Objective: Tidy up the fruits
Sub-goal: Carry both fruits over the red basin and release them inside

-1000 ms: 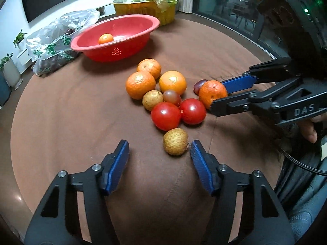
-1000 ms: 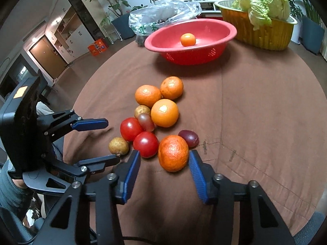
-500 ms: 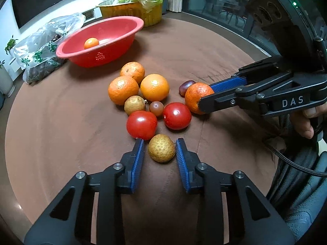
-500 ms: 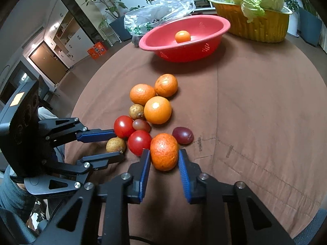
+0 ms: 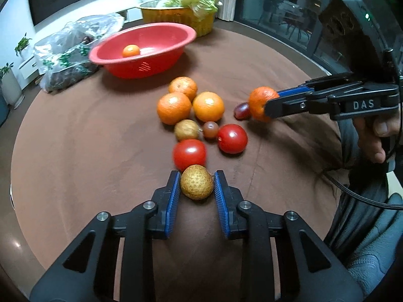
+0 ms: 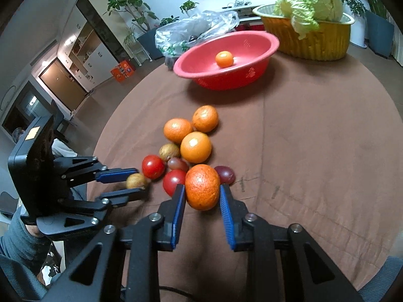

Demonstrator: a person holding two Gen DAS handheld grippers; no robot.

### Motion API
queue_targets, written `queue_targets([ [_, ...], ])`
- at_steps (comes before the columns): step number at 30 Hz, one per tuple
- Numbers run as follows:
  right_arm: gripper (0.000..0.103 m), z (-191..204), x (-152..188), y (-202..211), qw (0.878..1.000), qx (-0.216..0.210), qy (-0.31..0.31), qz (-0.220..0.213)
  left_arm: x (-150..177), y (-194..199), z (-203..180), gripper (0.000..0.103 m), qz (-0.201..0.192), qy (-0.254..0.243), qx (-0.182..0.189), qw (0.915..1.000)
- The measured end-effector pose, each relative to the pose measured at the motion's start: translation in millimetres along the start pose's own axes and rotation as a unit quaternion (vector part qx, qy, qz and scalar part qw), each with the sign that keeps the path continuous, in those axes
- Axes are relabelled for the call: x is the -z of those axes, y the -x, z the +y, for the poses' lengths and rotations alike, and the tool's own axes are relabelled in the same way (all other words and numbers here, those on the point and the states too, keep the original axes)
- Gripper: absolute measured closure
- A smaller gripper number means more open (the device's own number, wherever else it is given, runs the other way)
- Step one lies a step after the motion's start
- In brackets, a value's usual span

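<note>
The left tool [image 5: 197, 182] is clamped on a brown rough-skinned fruit [image 5: 196, 181] at 6 o'clock of the fruit cluster, just beside a red tomato [image 5: 189, 154]. The right tool [image 6: 202, 188] is clamped on an orange [image 6: 202, 186] at the cluster's 3 o'clock edge in the left wrist view. On the brown table [image 6: 314, 151], a red basin [image 6: 252, 75] holding a small orange [image 6: 224, 58] sits toward 12 o'clock.

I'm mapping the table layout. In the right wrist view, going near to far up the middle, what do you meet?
Right tongs shut on a big orange → lighter orange → red bowl holding a small orange.
</note>
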State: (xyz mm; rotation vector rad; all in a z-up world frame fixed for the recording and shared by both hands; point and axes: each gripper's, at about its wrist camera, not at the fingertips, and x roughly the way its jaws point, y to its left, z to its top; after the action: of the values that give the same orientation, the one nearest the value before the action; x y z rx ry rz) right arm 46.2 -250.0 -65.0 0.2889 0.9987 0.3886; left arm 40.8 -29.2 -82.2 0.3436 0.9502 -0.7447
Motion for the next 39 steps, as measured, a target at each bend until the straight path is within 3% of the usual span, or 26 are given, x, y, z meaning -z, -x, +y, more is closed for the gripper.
queue_targets([
  [7,0.073,-17,-28,16,0.999,0.021,-0.001,-0.025,-13,23,29,0.077,-0.035,0.028,-0.011,0.9989],
  [15,0.073,-23,-104,9,0.996,0.052,0.038,-0.058,-50,30,51,0.077,-0.065,0.052,-0.045,0.9955],
  [22,0.073,-18,-161,-47,0.994,0.076,0.073,-0.027,-98,16,54,0.077,-0.075,0.044,-0.052,0.9949],
  [28,0.073,-26,-179,-82,0.992,0.1,0.083,0.001,-144,-14,77,0.077,-0.065,0.044,-0.064,0.9948],
  [39,0.073,-44,-202,-106,0.993,0.095,0.065,0.016,-170,-62,85,0.077,-0.034,0.018,-0.062,0.9974],
])
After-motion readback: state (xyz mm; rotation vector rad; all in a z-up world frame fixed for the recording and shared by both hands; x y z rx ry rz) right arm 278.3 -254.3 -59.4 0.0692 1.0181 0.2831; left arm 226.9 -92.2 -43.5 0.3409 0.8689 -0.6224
